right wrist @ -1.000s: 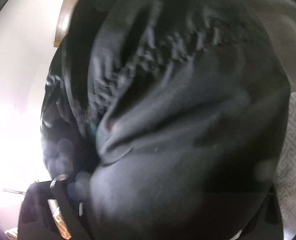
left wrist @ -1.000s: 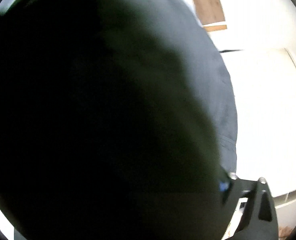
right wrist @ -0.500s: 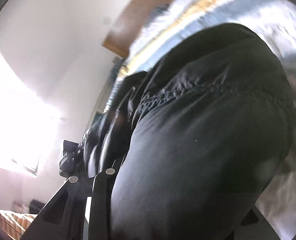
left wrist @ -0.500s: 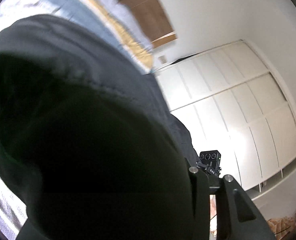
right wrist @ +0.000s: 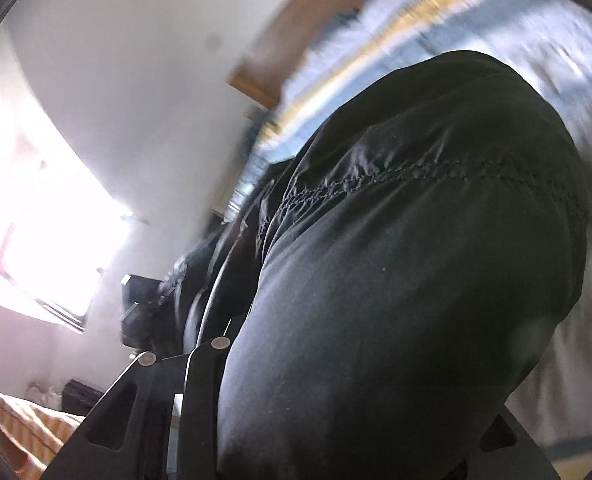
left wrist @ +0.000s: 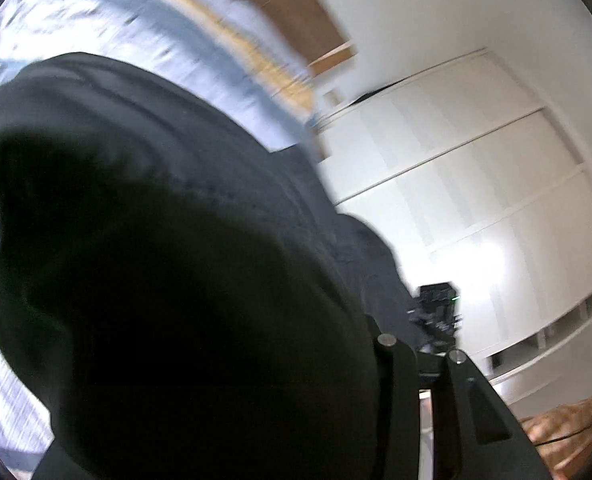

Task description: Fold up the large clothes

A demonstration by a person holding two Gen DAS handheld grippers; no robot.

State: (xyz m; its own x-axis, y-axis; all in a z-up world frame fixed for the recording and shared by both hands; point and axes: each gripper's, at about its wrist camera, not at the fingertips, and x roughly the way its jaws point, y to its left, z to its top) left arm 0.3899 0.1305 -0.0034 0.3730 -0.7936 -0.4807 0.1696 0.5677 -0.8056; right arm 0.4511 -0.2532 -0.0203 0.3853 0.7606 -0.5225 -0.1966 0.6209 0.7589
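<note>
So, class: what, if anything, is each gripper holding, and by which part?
Both hold the black garment, draped over the left gripper and right gripper. The gripped part is hidden, though a stitched seam shows nearby.

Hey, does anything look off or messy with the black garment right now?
Nothing looks torn or spilled. The black garment is bunched over both cameras rather than hanging flat: it drapes across the left gripper and the right gripper, covering much of each view. The bed behind is motion-blurred.
</note>
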